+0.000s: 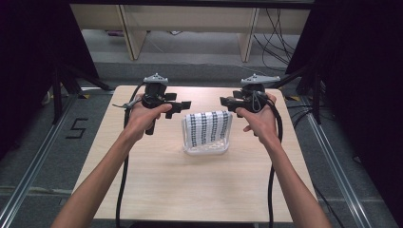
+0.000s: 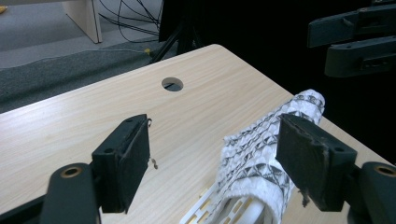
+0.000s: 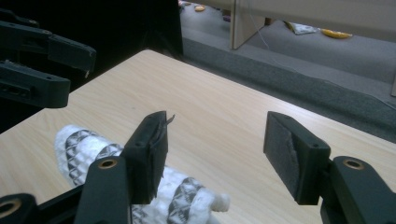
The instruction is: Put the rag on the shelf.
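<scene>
Wooden table, grey floor, cables

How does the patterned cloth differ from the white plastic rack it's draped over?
The black-and-white patterned cloth is soft and woven; the white plastic rack is rigid and slotted. The cloth hangs draped over the top; the rack stands on the wooden table. Both are mostly white.

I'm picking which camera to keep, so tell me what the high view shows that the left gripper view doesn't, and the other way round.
High view alone: both forearms, the left gripper and its cable, the whole table, and the white rack with its patterned cloth draped over it. Left gripper view alone: that gripper's worn pads close up, standing open with nothing between them, and a round hole in the tabletop. Both show the cloth, the rack and the right gripper.
</scene>
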{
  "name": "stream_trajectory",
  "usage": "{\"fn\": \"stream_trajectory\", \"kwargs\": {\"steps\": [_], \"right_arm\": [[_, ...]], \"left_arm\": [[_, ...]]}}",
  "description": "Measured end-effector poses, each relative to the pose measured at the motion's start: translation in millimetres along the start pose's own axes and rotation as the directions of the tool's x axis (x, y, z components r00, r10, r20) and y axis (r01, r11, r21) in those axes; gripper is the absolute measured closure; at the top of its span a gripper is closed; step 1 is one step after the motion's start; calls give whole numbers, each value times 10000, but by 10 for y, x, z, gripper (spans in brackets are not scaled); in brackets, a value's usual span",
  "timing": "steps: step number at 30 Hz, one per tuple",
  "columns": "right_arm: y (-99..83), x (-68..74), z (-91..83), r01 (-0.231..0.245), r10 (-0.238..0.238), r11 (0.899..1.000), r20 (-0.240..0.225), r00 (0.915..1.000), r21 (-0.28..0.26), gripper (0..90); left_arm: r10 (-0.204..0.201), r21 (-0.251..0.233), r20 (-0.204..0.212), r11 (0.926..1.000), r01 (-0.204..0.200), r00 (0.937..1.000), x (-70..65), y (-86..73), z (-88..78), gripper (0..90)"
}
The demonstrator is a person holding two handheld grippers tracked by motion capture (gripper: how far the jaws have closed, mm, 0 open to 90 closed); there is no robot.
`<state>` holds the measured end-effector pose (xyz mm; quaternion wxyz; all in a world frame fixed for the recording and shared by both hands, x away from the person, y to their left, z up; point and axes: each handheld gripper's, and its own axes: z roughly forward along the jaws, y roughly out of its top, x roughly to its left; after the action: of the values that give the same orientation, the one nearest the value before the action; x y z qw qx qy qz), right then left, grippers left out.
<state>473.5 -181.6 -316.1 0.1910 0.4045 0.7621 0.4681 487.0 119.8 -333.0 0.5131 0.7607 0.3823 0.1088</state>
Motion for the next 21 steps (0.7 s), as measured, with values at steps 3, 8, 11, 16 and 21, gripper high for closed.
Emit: {"fn": "stream_trajectory", "kwargs": {"steps": [3,8,11,16,21], "right_arm": [[-11,33,-30,-26,26,10000,-77,10000,27,402],[-29,67,-54,223,-221,9997,-194,9996,82,395],[-36,84,-66,250,-249,9997,-280,9993,56,392],[-60,95,-110,188,-186,9998,-264,9995,68,381],[-99,105,-151,87,-90,9999,-452,9989,-65,350]], "left_arm": [[-35,-58,-52,10000,34,10000,-10,-20,-31,249],[-34,-121,62,9999,35,10000,-23,-50,-82,248],[38,-98,114,9999,-36,9999,-40,-68,-105,247],[121,-199,230,9997,-116,9997,-73,-103,-159,245],[27,-246,212,9997,-22,9998,-93,-155,-215,230]]}}
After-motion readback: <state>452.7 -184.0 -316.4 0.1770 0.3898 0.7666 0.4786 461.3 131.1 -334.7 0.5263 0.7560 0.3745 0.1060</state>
